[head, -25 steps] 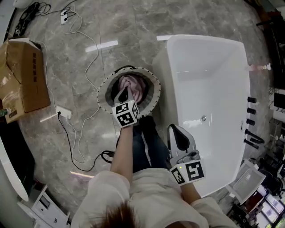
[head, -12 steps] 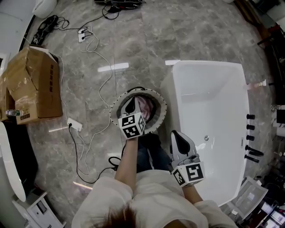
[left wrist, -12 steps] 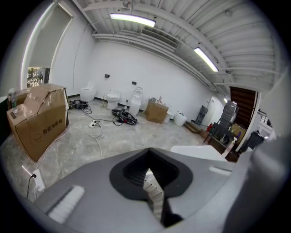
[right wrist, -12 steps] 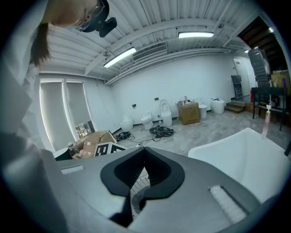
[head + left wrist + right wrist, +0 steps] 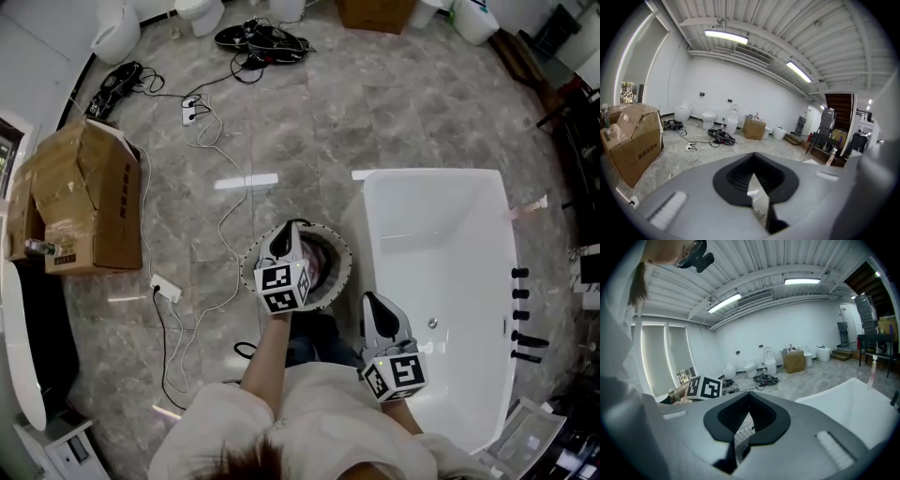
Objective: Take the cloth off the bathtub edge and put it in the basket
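Note:
The round basket (image 5: 341, 274) stands on the marble floor beside the white bathtub (image 5: 441, 234). A pink cloth (image 5: 316, 262) lies inside it. My left gripper (image 5: 284, 232) hovers above the basket's left half, shut, with nothing between its fingers; in the left gripper view (image 5: 754, 183) it looks out level across the room. My right gripper (image 5: 373, 300) hangs over the bathtub's near left edge, shut and empty (image 5: 746, 421). The bathtub's rim (image 5: 843, 394) shows on the right of the right gripper view. No cloth lies on the rim.
An open cardboard box (image 5: 89, 202) stands at left. A power strip with white cable (image 5: 166, 286) trails across the floor, and black cables (image 5: 262, 37) lie at the back near toilets (image 5: 708, 116). Black taps (image 5: 525, 309) line the tub's right side.
Both grippers have risen, the left one more, lifting up out of the basket. The cloth stays in the basket. The head view now takes in more floor.

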{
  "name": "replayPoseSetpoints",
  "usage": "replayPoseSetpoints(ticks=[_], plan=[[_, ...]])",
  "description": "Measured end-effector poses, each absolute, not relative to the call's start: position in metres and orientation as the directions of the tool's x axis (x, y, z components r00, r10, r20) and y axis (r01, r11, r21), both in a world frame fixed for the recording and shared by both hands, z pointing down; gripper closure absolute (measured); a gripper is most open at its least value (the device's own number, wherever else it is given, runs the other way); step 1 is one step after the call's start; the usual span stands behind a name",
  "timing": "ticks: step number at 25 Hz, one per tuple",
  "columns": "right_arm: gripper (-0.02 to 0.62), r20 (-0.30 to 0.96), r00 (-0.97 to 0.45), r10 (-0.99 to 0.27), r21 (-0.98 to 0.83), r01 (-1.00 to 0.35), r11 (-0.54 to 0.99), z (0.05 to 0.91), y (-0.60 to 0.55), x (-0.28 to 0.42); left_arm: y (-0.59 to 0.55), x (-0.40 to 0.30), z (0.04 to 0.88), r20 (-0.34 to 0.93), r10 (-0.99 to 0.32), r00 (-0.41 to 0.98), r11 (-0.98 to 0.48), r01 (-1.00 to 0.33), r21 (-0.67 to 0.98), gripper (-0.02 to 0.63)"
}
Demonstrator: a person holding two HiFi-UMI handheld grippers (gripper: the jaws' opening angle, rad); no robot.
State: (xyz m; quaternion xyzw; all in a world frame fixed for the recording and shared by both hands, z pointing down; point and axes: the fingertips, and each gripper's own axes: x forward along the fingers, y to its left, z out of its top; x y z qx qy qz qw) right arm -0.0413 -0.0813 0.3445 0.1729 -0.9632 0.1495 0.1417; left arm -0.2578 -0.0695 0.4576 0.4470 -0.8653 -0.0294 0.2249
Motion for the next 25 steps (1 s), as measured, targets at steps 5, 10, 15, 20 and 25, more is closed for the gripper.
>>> replayPoseSetpoints(ticks=[5,10,15,20,25], plan=[[0.595,0.306,-0.902,-0.306,-0.226,-0.381,0.896,0.330,-0.085,-0.037,-0.064,-0.263,0.414,0.298,-0.806,-0.511,0.581,-0.778,0.238,0.558],[0.596,0.277,-0.911,-0.304,-0.221,-0.368,0.903,0.318,-0.083,-0.039,-0.061,-0.261,0.375,0.243,-0.824,-0.511,0.559,-0.801,0.214,0.558],[0.595,0.248,-0.921,-0.300,-0.221,-0.355,0.908,0.304,-0.084,-0.043,-0.058,-0.257,0.342,0.211,-0.835,-0.508,0.543,-0.821,0.174,0.558],[0.596,0.224,-0.922,-0.316,-0.198,-0.360,0.911,0.294,-0.093,-0.044,-0.049,-0.251,0.311,0.164,-0.849,-0.503,0.526,-0.834,0.165,0.558],[0.596,0.208,-0.921,-0.329,-0.170,-0.365,0.915,0.284,-0.105,-0.046,-0.038,-0.243,0.288,0.121,-0.857,-0.501,0.515,-0.842,0.158,0.558]])
